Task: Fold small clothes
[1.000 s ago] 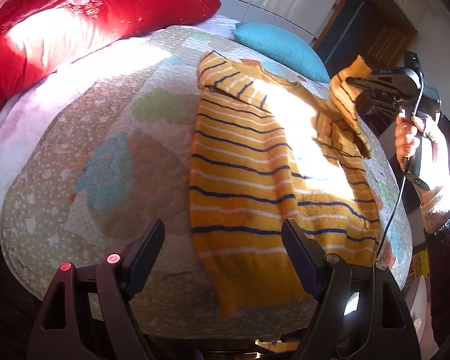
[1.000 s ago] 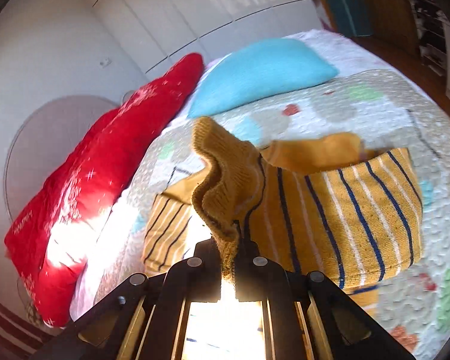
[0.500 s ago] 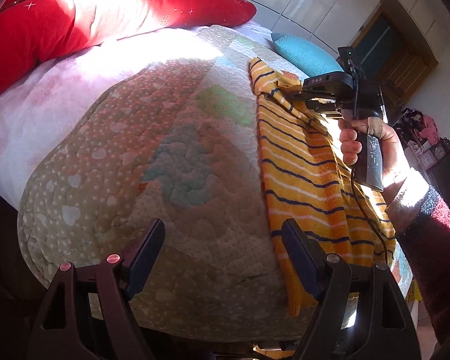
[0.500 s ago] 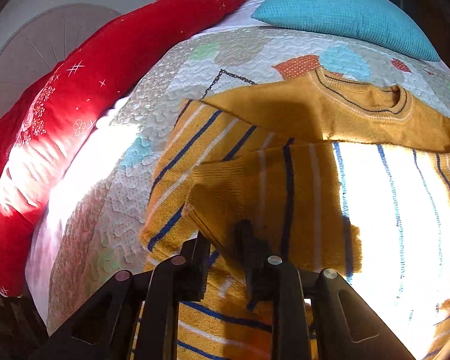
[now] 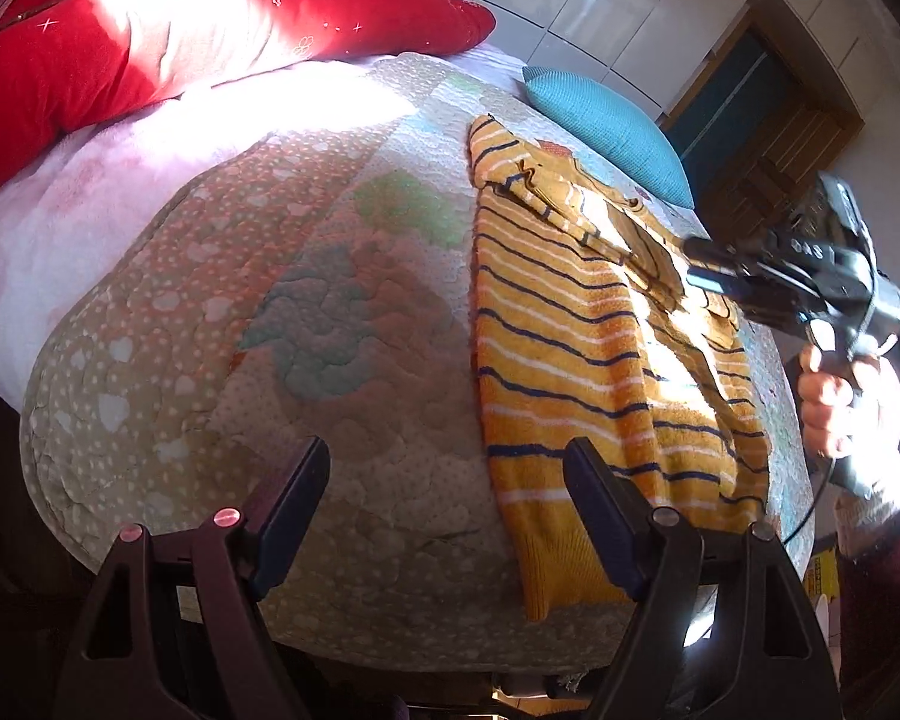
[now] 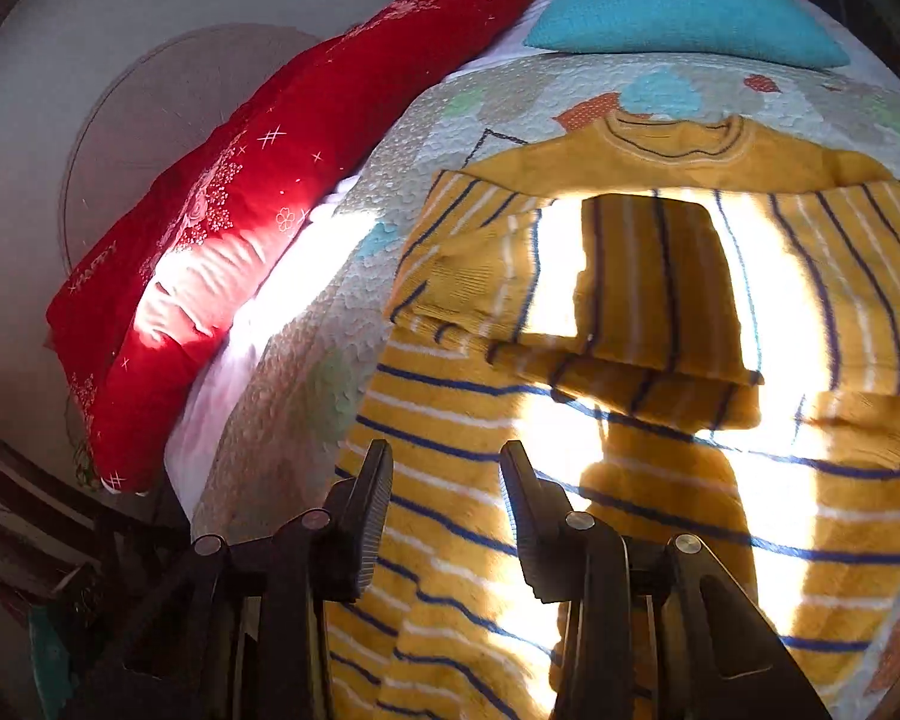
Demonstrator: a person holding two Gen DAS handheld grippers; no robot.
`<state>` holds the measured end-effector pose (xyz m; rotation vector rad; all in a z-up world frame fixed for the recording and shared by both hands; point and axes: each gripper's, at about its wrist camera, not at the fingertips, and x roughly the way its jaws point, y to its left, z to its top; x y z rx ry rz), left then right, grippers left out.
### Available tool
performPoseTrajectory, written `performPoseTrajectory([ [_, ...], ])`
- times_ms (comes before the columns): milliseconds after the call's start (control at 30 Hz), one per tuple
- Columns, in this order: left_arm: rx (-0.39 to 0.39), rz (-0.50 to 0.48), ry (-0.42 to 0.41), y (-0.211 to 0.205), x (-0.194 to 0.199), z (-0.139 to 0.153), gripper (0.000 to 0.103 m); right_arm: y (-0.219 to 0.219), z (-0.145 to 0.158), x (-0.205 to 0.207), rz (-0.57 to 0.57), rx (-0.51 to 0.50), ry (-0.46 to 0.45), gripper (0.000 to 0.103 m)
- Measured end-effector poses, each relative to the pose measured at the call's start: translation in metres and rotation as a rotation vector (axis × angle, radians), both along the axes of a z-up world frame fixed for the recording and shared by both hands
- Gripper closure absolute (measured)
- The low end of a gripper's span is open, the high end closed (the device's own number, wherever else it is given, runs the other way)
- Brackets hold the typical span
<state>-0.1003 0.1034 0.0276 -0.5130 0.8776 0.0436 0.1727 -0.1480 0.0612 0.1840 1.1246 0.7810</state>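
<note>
While its jaws are opening with nothing between them, the right gripper [image 6: 444,474] hovers over the striped yellow sweater [image 6: 630,420]. Left gripper [image 5: 447,474]: jaws wide apart, empty, above the quilt [image 5: 330,312] just beside the sweater's hem. Sweater: flat on the quilt, both sleeves folded across its chest. Red pillow [image 5: 180,30] and blue cushion [image 6: 684,6]: at the bed's far edge.
</note>
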Motion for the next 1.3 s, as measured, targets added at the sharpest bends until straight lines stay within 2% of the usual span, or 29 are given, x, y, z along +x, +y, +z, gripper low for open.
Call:
performPoseTrajectory([
  [67,-0.035,-0.015,0.006,-0.004,0.004,-0.003,0.024,-0.055,0.000,-0.017,-0.070,-0.017,-0.003,0.051],
  [167,-0.081,-0.040,0.020,-0.013,0.014,-0.010,0.024,-0.132,-0.012,-0.044,-0.193,-0.066,0.004,0.050],
  [267,-0.087,-0.078,0.020,-0.028,0.024,-0.016,0.024,-0.191,-0.036,-0.071,-0.278,-0.001,0.088,0.050],
  [333,-0.102,-0.109,0.010,-0.038,0.031,-0.018,0.024,-0.211,-0.056,-0.089,-0.305,0.066,0.143,0.049],
  [467,-0.165,-0.155,-0.022,-0.051,0.041,-0.026,0.024,-0.210,-0.093,-0.116,-0.265,0.203,0.217,0.048],
  [600,-0.281,-0.185,-0.042,-0.053,0.044,-0.031,0.024,-0.191,-0.096,-0.133,-0.233,0.276,0.166,0.048],
  [733,-0.275,-0.232,-0.038,-0.064,0.039,-0.031,0.025,-0.171,-0.103,-0.144,-0.197,0.366,0.197,0.048],
  [767,-0.265,-0.233,-0.035,-0.066,0.037,-0.030,0.029,-0.164,-0.106,-0.149,-0.196,0.368,0.199,0.048],
  [833,-0.232,-0.210,-0.013,-0.067,0.037,-0.031,0.047,-0.158,-0.105,-0.160,-0.213,0.344,0.156,0.051],
  [900,-0.232,-0.168,0.025,-0.059,0.040,-0.035,0.080,-0.155,-0.102,-0.161,-0.234,0.325,0.153,0.054],
  [933,-0.246,-0.145,0.045,-0.053,0.042,-0.037,0.087,-0.157,-0.102,-0.160,-0.245,0.328,0.163,0.061],
  [967,-0.269,-0.123,0.065,-0.047,0.045,-0.040,0.092,-0.159,-0.102,-0.158,-0.259,0.327,0.169,0.076],
  [1033,-0.323,-0.097,0.087,-0.038,0.051,-0.045,0.093,-0.163,-0.106,-0.148,-0.295,0.287,0.196,0.088],
  [1067,-0.321,-0.089,0.093,-0.037,0.053,-0.044,0.093,-0.166,-0.110,-0.143,-0.302,0.301,0.223,0.090],
  [1133,-0.265,-0.084,0.086,-0.041,0.055,-0.035,0.094,-0.169,-0.114,-0.138,-0.317,0.329,0.253,0.091],
  [1300,-0.143,-0.114,0.022,-0.053,0.035,-0.002,0.094,-0.166,-0.093,-0.158,-0.268,0.302,0.192,0.092],
])
